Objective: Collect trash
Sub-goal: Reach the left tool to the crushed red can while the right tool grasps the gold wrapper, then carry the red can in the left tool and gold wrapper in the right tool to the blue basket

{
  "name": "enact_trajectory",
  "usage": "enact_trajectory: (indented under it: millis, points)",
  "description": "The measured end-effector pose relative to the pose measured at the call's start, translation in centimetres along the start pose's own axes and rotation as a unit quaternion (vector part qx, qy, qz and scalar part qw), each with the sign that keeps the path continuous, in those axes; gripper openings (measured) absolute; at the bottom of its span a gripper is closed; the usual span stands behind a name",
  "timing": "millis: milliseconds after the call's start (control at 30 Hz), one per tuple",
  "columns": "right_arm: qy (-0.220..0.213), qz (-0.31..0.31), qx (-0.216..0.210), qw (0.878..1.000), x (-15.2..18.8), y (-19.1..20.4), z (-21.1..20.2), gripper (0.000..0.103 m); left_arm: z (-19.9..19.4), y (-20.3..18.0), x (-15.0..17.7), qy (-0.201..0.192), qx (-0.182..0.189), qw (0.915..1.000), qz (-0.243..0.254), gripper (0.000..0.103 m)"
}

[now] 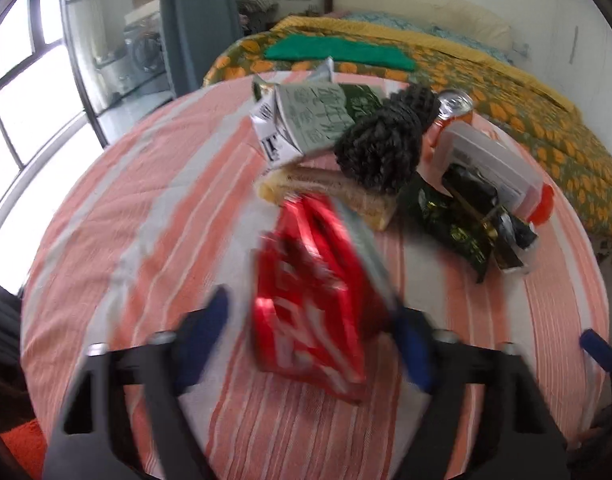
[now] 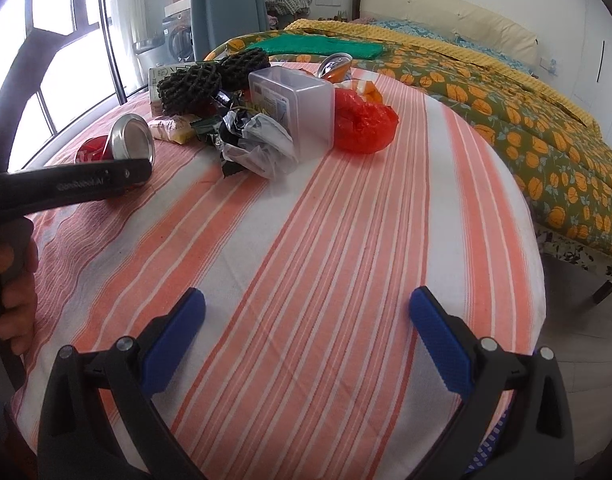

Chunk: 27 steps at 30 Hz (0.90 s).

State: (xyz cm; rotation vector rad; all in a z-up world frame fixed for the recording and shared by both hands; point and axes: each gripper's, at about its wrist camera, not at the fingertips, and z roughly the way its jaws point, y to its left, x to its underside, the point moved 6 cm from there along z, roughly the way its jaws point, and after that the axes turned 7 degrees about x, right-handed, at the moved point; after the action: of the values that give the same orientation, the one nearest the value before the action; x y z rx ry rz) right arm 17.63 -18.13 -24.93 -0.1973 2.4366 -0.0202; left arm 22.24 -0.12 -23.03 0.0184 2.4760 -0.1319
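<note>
A crushed red soda can lies on the striped tablecloth, blurred, between the fingers of my left gripper. A strip of cloth shows between the left pad and the can, while the right pad sits close against its side. In the right wrist view the same can lies behind my left gripper's fingers. Beyond it is a trash pile: a carton, black mesh netting, a clear plastic box, dark wrappers and a second can. My right gripper is open over bare cloth.
A red plastic bag lies right of the clear box. A bed with an orange-patterned cover and a green cloth stands behind the round table. A hand holds the left gripper. Windows are at the left.
</note>
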Motion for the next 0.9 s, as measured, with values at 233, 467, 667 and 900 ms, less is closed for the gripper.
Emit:
enact_trajectory:
  millis: [233,467,667,900]
  points:
    - [-0.041,0.019,-0.056,0.997,-1.9,-0.1,-1.3,0.098,-3.4,0.7,1.6,-0.011,0.08,0.9965,0.022,0.054]
    - [0.025,0.048,-0.155,0.986,-8.1,0.7,2.8,0.072,-4.0,-1.3,4.6,0.014,0.15,0.9866,0.062,0.055]
    - [0.051,0.045,-0.176,0.982,-8.6,2.1,3.1,0.04,-3.9,-1.3,4.9,0.017,0.152,0.9859,0.069,0.056]
    - [0.076,-0.015,-0.095,0.992,-2.9,1.5,-2.2,0.04,-4.6,1.0,6.1,0.032,0.143,0.9883,0.041,0.068]
